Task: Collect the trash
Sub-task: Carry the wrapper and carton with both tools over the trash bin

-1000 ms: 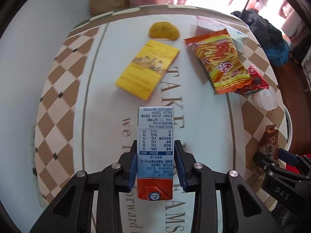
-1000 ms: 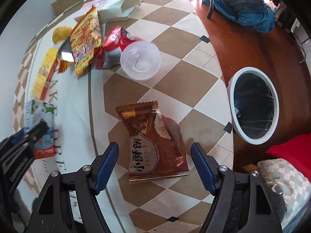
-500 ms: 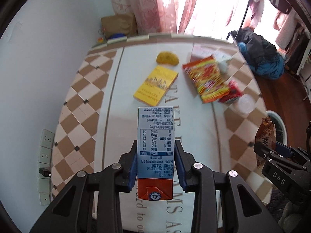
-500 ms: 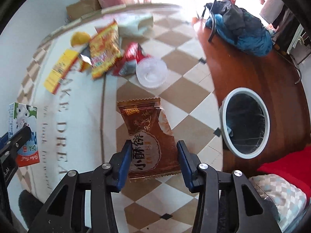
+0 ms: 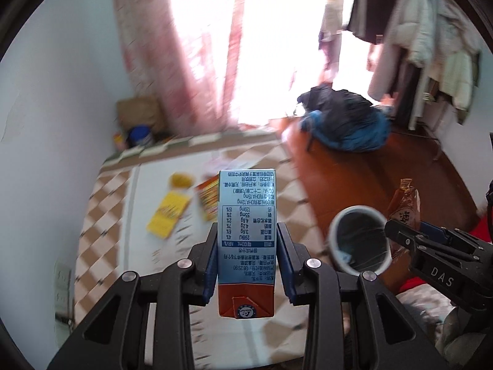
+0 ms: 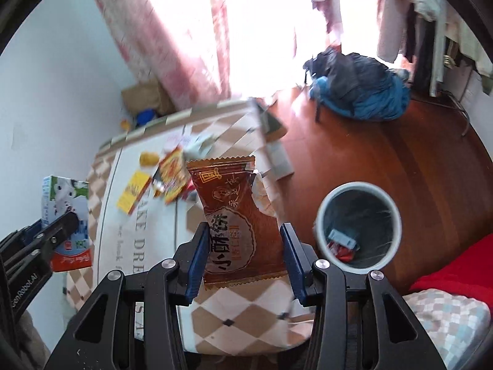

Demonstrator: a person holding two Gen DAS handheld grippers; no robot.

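The left hand-held gripper (image 5: 246,265) is clamped on a milk carton (image 5: 246,240), held upright in the air above the desk (image 5: 107,237); the right hand-held gripper (image 6: 243,257) is clamped on a brown snack wrapper (image 6: 237,215), also lifted off the surface. Left on the desk are a yellow flat box (image 6: 133,191), an orange-red snack bag (image 6: 172,174) beside it and a yellow rounded thing (image 6: 148,158) further back, all blurred; nothing lies between the held wrapper and the bin. A round white-rimmed trash bin (image 6: 359,225) stands on the floor just right of the desk, with a blue scrap and a red scrap in its dark liner. The desk wears a cloth of brown and cream diamonds with a pale middle panel; the floor (image 6: 400,154) is reddish wood; pink curtains (image 6: 172,40) hang before a bright window, a blue and black bundle (image 6: 360,89) lies on the floor beyond, and clothes (image 5: 425,27) hang at right. The carton shows a nutrition table in Chinese with "DHA 12mg"; the wrapper bears large Chinese characters; the cloth reads "AKE DRE"; one gripper body reads "DAS", the other "GenRobot.AI".
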